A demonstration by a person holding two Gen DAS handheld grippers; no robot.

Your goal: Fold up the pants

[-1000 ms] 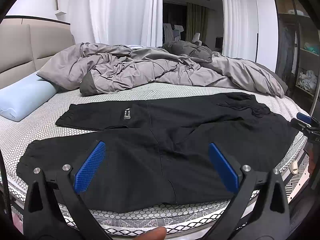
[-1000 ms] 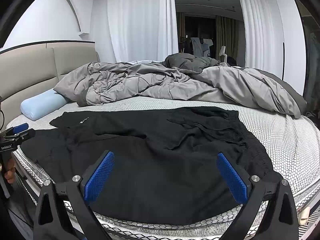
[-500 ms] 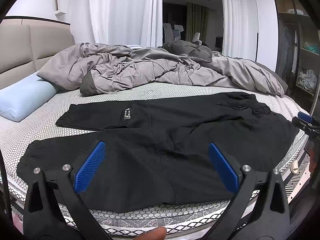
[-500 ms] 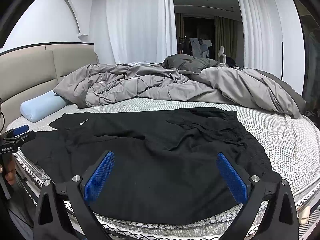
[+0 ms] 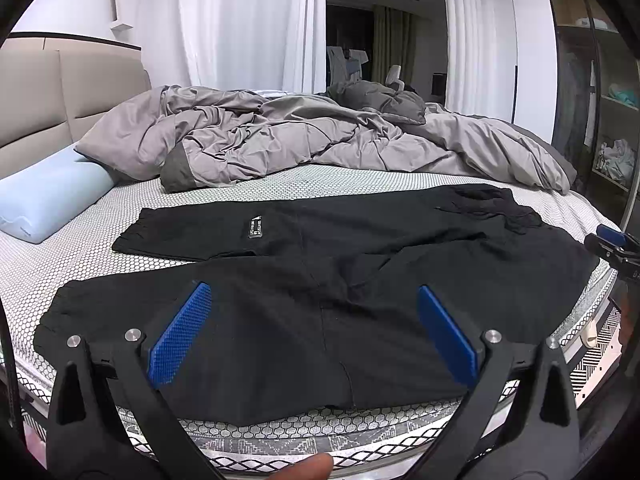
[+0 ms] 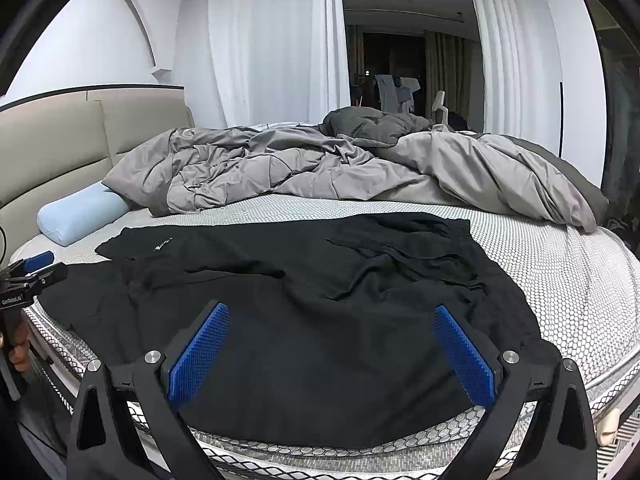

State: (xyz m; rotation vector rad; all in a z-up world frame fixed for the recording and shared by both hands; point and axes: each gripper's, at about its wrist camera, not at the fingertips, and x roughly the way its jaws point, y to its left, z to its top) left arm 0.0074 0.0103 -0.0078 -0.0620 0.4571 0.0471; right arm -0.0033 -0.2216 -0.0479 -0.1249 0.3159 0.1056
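Black pants lie spread flat across the near part of the mattress, legs pointing left, waistband bunched at the right. In the right wrist view the same pants fill the foreground, waistband end at the right. My left gripper hovers open above the near leg, its blue pads wide apart with nothing between them. My right gripper is also open over the seat and waist area, holding nothing. Each gripper shows at the edge of the other's view: the right gripper and the left gripper.
A crumpled grey duvet fills the back of the bed. A light blue pillow rests at the left by the beige headboard. The bare honeycomb mattress extends right of the pants. Shelves stand at far right.
Almost nothing differs. The right wrist view has drifted slightly; both grippers stay open above the pants, which have not moved.
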